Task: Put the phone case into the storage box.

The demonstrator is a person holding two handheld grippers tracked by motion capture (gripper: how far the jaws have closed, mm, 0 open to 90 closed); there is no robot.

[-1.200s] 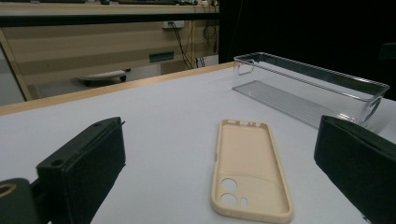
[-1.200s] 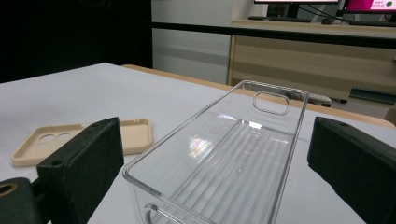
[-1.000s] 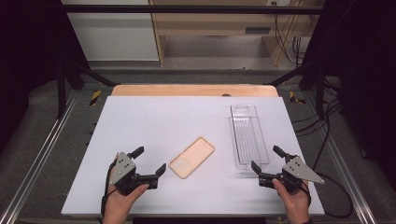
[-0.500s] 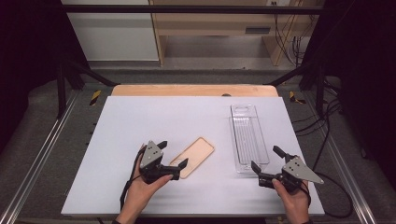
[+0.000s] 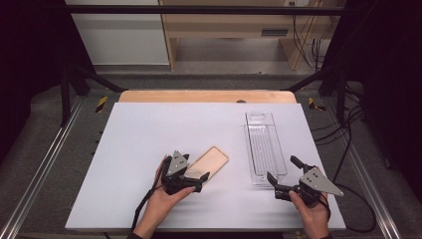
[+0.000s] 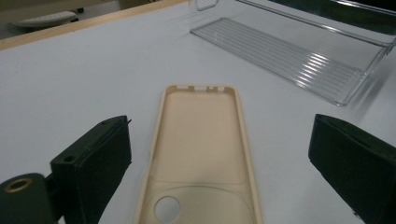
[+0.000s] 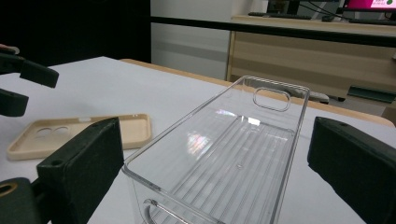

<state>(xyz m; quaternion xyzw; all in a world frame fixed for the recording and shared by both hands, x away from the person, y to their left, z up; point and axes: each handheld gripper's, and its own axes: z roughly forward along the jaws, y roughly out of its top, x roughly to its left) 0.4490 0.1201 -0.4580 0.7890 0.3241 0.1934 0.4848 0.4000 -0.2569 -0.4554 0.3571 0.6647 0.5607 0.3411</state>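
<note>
Beige phone case [image 6: 201, 154] of soft plastic, rounded-rectangle, hollow side up, lying flat on the white table top [image 5: 149, 129], near end between the jaws of the left gripper [image 5: 195, 180]. Jaws wide apart and just now closing a little, one on each long side of the case, pads clear of both rims with table showing in the gaps. Nothing gripped. Round camera hole of the case at the near end in the left gripper view, small slots along the far rim.

Right gripper [image 5: 282, 175] also spread wide, holding nothing, pointed at the near short end of the clear plastic tray [image 5: 263, 149], a long narrow ribbed box with an oval handle cut-out in its far wall. Near rim of the tray between the two jaws in the right gripper view, untouched by either.

Case lying at a slant, far end aimed toward the tray, well apart from it with bare table between. Broad open surface to the left of the case and beyond it. Wooden strip [image 5: 206, 96] along the far edge of the table. Tray near the right edge, its long sides parallel to that edge.
</note>
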